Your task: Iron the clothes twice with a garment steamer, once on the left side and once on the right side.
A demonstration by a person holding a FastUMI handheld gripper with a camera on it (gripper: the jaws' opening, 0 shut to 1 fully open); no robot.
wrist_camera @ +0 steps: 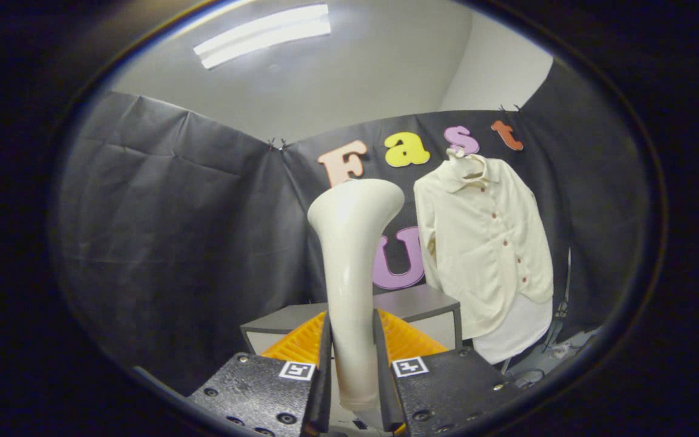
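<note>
Hand-held gripper [352, 364] pinching upright garment steamer [352, 243]; cream shirt [486, 249] hanging beyond, to the right

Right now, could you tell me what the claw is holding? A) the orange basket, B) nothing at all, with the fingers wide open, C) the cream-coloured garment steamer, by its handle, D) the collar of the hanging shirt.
C: both fingers of the claw press on the handle of the cream garment steamer, whose flared head rises ahead of them, while the shirt hangs apart, beyond and to the right.
</note>
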